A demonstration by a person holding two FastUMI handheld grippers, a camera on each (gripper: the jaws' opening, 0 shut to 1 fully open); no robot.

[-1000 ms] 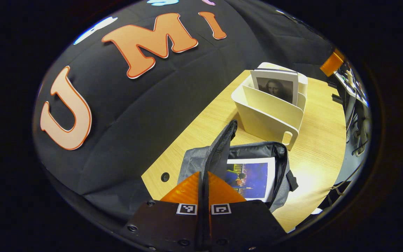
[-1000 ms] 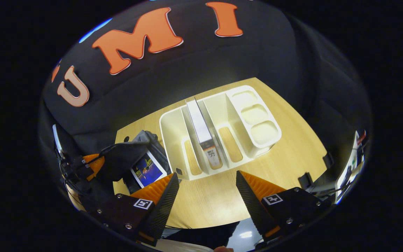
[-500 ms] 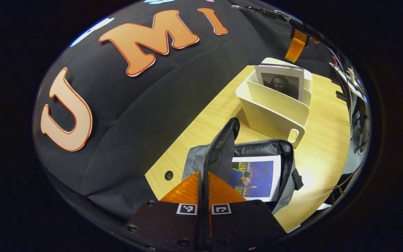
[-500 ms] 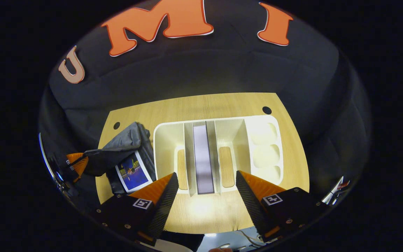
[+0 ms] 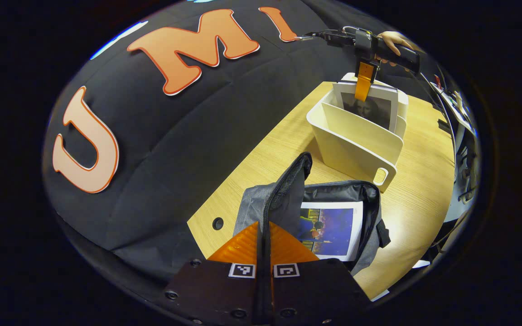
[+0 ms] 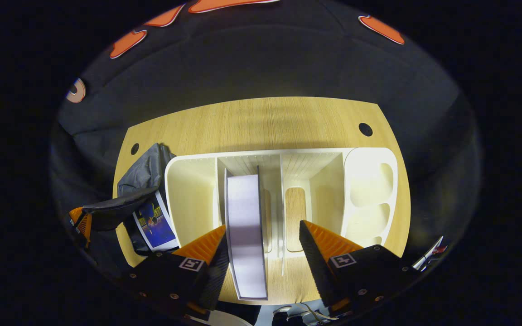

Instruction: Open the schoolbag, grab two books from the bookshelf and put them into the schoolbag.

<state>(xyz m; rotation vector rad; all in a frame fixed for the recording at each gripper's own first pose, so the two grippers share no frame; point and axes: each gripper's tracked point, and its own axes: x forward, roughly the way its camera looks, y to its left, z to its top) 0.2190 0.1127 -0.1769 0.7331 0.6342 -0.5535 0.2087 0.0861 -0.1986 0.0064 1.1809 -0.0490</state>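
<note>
- L gripper (image 5: pixel 264 235), left gripper view: fingers clenched tight together w/ the schoolbag's flap (image 5: pixel 288 190) pinched between them, flap held up off the bag.
- Schoolbag (image 5: pixel 369 199): grey, lying on the desk (image 5: pixel 261 158) near its left edge as seen in right gripper view, unzipped, mouth gaping.
- Book w/ blue cover (image 5: pixel 331 231) lies flat inside the bag, white border showing. Also seen in right gripper view (image 6: pixel 154 224), under the lifted flap.
- Bookshelf (image 5: pixel 356 145): cream plastic rack w/ upright dividers, just beyond the bag, toward the desk's back edge. In right gripper view it sits mid-desk, seen from above (image 6: pixel 193 203); rightmost section has three shallow hollows.
- Second book (image 6: pixel 245 226) stands upright in the rack's 2nd slot from left, top edge facing the camera. In left gripper view its portrait cover (image 5: pixel 372 111) sticks up above the divider.
- R gripper (image 6: pixel 263 244), right gripper view: jaws released, spread wide, straddling the standing book's top edge; left finger just beside the book, right finger well apart from it. Not pressing on it.
- Left gripper view shows R gripper (image 5: pixel 361 86) from afar, pointing down at the top of the book, w/ a hand (image 5: pixel 390 40) holding it.
- Round cable holes at the desk's back corners (image 6: pixel 365 129).
</note>
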